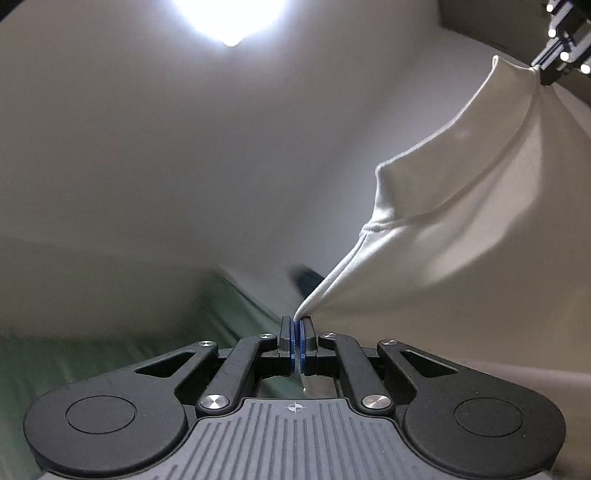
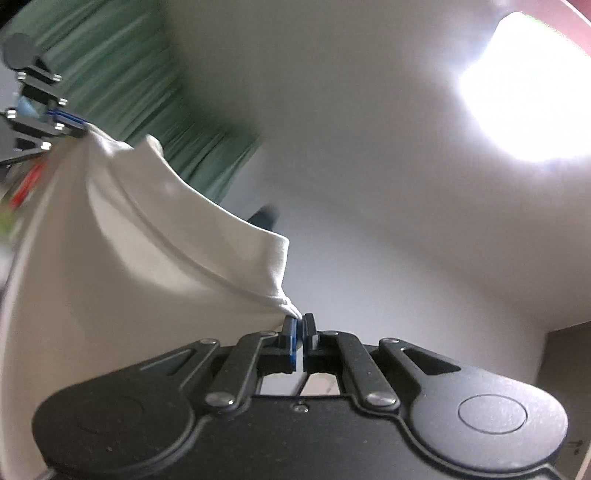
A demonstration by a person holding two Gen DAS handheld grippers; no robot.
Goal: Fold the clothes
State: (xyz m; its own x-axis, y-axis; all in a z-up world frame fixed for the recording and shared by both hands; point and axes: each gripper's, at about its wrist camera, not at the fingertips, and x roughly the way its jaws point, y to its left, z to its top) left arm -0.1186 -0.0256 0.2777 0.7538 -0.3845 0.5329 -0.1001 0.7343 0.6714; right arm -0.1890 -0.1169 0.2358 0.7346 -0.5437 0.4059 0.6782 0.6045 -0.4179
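A white garment (image 1: pixel 480 229) with a ribbed collar hangs stretched in the air between both grippers. My left gripper (image 1: pixel 298 325) is shut on one corner of it near the collar seam. The right gripper (image 1: pixel 543 68) shows at the top right of the left wrist view, pinching the far corner. In the right wrist view the same white garment (image 2: pixel 122 266) fills the left side, with my right gripper (image 2: pixel 300 320) shut on its edge beside the collar. The left gripper (image 2: pixel 79 127) appears at the upper left there, clamped on the other corner.
Both cameras tilt upward toward a pale ceiling with a bright lamp (image 1: pixel 229 18) (image 2: pixel 524 92). A green curtain (image 2: pixel 122 81) hangs behind, seen also as a green curtain (image 1: pixel 221 314) low in the left view. A small dark object (image 1: pixel 306 278) sits on the wall.
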